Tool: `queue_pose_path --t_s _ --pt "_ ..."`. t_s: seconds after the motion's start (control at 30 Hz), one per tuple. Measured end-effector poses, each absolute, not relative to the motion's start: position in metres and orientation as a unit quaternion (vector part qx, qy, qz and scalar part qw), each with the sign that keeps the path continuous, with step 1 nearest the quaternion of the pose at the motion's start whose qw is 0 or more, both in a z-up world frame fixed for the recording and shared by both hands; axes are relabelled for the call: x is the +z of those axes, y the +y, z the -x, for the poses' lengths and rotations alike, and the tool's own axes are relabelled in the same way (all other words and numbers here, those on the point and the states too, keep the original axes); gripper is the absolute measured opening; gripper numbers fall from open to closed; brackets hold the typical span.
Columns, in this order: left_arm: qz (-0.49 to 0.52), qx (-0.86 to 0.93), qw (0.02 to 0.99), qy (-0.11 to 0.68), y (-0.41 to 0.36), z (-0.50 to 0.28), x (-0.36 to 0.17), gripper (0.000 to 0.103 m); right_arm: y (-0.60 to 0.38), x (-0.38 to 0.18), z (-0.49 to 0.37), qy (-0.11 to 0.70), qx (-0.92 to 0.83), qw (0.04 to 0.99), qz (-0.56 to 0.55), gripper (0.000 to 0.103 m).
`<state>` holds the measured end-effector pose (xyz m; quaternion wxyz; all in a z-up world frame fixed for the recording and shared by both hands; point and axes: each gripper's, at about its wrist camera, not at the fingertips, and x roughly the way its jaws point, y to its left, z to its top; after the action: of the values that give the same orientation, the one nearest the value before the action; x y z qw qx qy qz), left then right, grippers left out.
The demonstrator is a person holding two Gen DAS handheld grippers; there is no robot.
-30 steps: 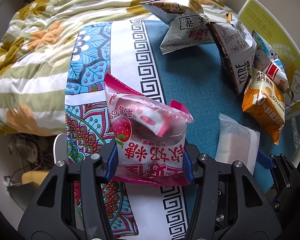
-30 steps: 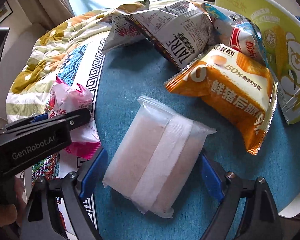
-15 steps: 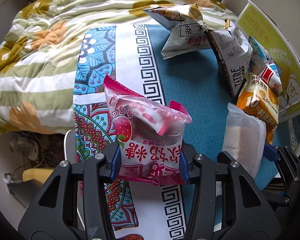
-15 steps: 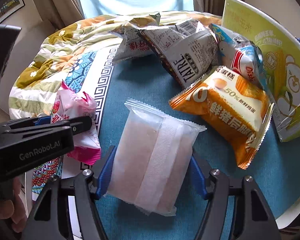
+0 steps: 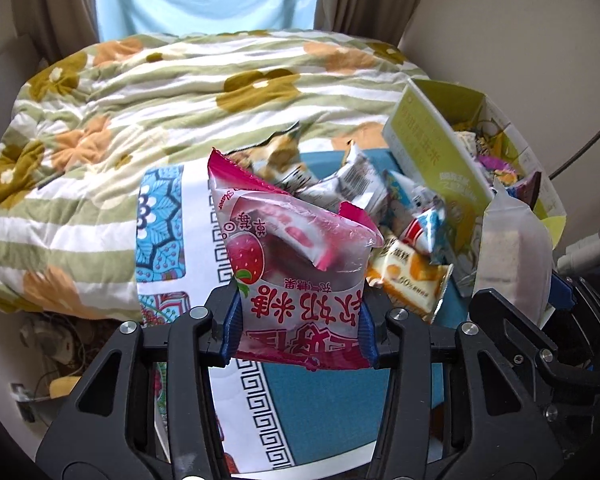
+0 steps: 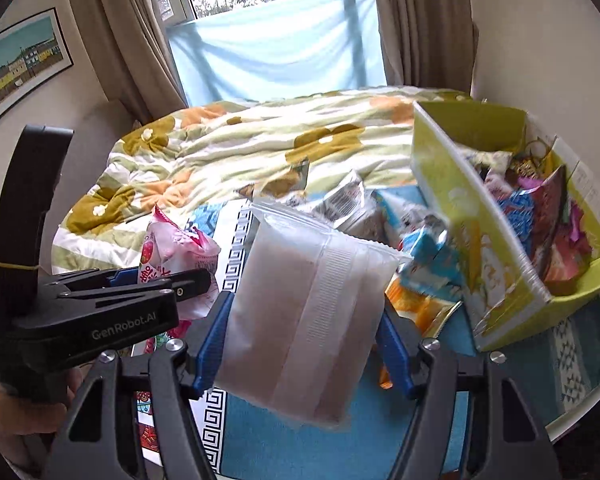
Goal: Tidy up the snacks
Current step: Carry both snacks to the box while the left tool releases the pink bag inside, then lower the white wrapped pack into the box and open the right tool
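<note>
- The left gripper [image 5: 298,320] is clamping the lower end of the pink strawberry packet [image 5: 296,264], holding it clear above the patterned cloth [image 5: 320,404].
- The right gripper [image 6: 304,344] is gripping the frosted white packet [image 6: 308,320] at its sides, holding it clear of the cloth.
- The green box [image 6: 460,216] is sitting at the cloth's right edge, holding mixed wrappers.
- The loose snack bags [image 5: 404,276] are lying against the box's near wall.
- The floral quilt [image 5: 140,120] is covering the far side.
</note>
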<state>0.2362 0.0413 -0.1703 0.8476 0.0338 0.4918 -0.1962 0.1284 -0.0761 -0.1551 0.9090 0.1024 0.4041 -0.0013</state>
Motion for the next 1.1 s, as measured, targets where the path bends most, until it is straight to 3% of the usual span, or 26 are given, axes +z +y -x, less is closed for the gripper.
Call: queue_pose_path --t_s 0.4,0.83,0.87,0.93,0.97,1.0,1.1 --pt "-0.018 -0.244 0.867 0.435 -0.115 -0.256 -0.096 0.042 -0.226 -0.077 -0.124 0.361 0.007 0.929 -0.075 0.063" --pt "-0.001 -0.213 0.844 0.493 -0.283 -0.298 -0.137 0.043 -0.384 -0.087 -0.164 0.377 0.032 0.921 -0.093 0.063" --pt "0.005 -0.209 0.842 0.497 -0.289 -0.302 -0.142 0.044 -0.392 -0.089 -0.167 0.379 0.036 0.92 -0.095 0.063" --pt "0.003 -0.2 0.84 0.505 -0.299 -0.307 -0.15 0.059 -0.407 -0.093 -0.173 0.384 0.044 0.917 -0.1 0.063" --pt "-0.002 -0.19 0.841 0.507 -0.302 -0.308 -0.153 0.083 -0.412 -0.095 -0.176 0.386 0.048 0.916 -0.103 0.063" --pt "-0.007 -0.178 0.846 0.503 -0.303 -0.307 -0.153 0.1 -0.418 -0.098 -0.179 0.388 0.052 0.914 -0.105 0.063" --pt "0.002 -0.158 0.859 0.488 -0.293 -0.299 -0.148 0.102 -0.432 -0.105 -0.188 0.393 0.065 0.91 -0.111 0.063"
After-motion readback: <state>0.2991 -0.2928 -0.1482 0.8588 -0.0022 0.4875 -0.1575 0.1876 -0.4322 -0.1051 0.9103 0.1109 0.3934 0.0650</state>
